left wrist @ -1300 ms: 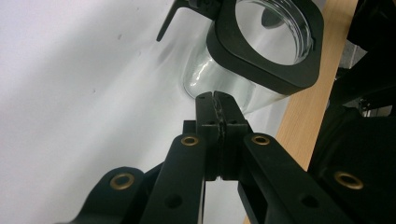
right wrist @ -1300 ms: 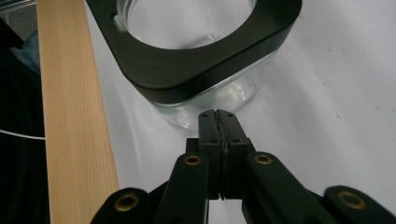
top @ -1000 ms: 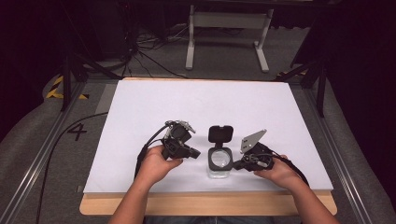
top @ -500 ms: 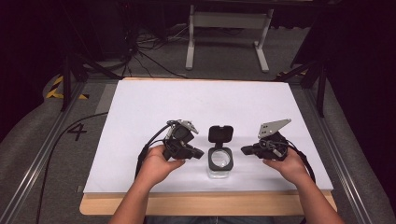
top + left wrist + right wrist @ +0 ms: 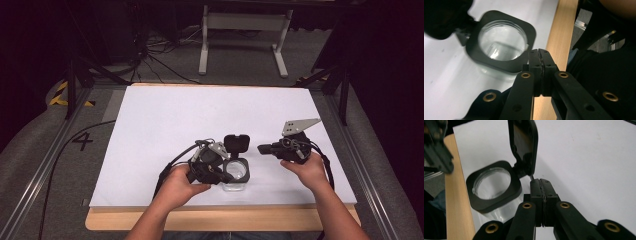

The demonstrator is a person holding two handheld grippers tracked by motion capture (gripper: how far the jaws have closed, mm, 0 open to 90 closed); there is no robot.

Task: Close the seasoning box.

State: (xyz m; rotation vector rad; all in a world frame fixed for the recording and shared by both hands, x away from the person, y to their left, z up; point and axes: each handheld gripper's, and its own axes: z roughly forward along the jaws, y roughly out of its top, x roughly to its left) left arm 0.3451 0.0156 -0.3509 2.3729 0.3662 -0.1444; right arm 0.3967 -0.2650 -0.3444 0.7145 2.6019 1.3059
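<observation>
Jar (image 5: 239, 172), clear, black hinged lid (image 5: 236, 143) open, near table's (image 5: 150, 115) front edge; left gripper (image 5: 226, 177) and right gripper (image 5: 262, 148) flank it, jaws together, empty.

One jar (image 5: 236, 172), two grippers (image 5: 227, 176) (image 5: 261, 148), one table (image 5: 150, 125).

the right claw (image 5: 263, 148) has drawn back from the jar (image 5: 236, 173), rising slightly

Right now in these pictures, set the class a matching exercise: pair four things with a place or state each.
Things:
1. jar
2. lid
3. left gripper
4. right gripper

States or places:
a. flipped up on its hinge
b. open-topped, clear, looks empty
c. shut, off to the jar's right
d. shut, beside the jar's black rim

Pairs: 1-b, 2-a, 3-d, 4-c
</observation>
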